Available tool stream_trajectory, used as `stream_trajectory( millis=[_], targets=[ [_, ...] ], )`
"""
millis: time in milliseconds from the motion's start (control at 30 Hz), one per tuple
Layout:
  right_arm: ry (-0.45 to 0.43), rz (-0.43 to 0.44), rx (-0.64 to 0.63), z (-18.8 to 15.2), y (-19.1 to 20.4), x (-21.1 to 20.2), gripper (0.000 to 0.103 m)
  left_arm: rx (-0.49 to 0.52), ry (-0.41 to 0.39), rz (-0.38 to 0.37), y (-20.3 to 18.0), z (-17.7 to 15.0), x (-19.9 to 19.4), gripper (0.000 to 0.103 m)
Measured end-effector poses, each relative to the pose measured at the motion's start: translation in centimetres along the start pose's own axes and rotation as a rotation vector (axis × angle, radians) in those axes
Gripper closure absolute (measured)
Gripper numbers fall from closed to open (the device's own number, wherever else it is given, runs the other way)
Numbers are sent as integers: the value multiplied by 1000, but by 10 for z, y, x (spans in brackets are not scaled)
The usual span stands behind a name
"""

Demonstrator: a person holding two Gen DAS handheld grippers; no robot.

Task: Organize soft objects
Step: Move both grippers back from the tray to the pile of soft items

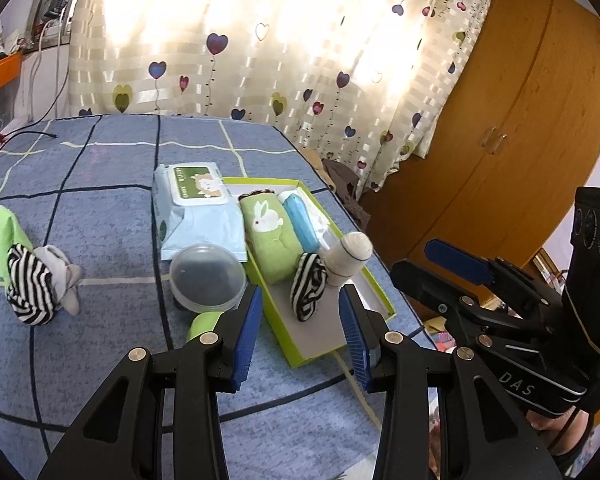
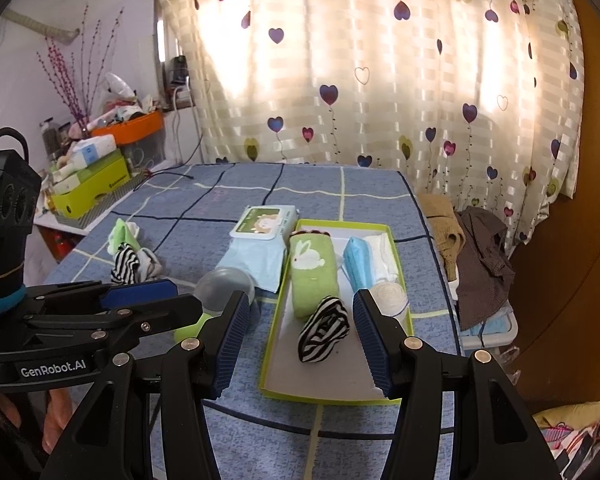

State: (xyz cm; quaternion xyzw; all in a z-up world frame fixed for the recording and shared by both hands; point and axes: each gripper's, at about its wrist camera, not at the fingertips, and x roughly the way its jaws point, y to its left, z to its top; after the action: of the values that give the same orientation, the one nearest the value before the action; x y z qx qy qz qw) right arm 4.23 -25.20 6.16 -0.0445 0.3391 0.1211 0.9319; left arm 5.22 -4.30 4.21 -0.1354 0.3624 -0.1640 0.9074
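My left tongs [image 1: 300, 320] stand wide with nothing between the blue ribbed pads; my right tongs [image 2: 300, 336] stand wide and empty too, both raised above the bed [image 2: 244, 412]; beyond the tips lies the striped sock [image 2: 324, 330], rolled into a soft black-and-white bundle on the grey floor of the green box [image 2: 272, 390], well short of the pads; just beside it a rolled white sock [image 2: 388, 294] leans on the box's right wall; farther in lie a green rabbit towel [image 2: 314, 270] and a blue packet [image 2: 358, 262]; left of the box sit a round clear lid [image 1: 207, 278] and a pack of wipes [image 1: 198, 210]; at the left of the bed another heap of socks [image 1: 40, 280] rests on the blue checked cover; behind hangs a heart-printed curtain [image 2: 360, 80].
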Motion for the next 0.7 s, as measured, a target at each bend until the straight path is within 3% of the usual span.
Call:
stream_trajectory(
  millis=[400, 700],
  targets=[
    [11, 41, -32, 4, 21, 10, 49, -54, -15, 52, 28, -4, -10, 62],
    [26, 79, -70, 12, 45, 25, 49, -142, -24, 103, 72, -10, -16, 62]
  ],
)
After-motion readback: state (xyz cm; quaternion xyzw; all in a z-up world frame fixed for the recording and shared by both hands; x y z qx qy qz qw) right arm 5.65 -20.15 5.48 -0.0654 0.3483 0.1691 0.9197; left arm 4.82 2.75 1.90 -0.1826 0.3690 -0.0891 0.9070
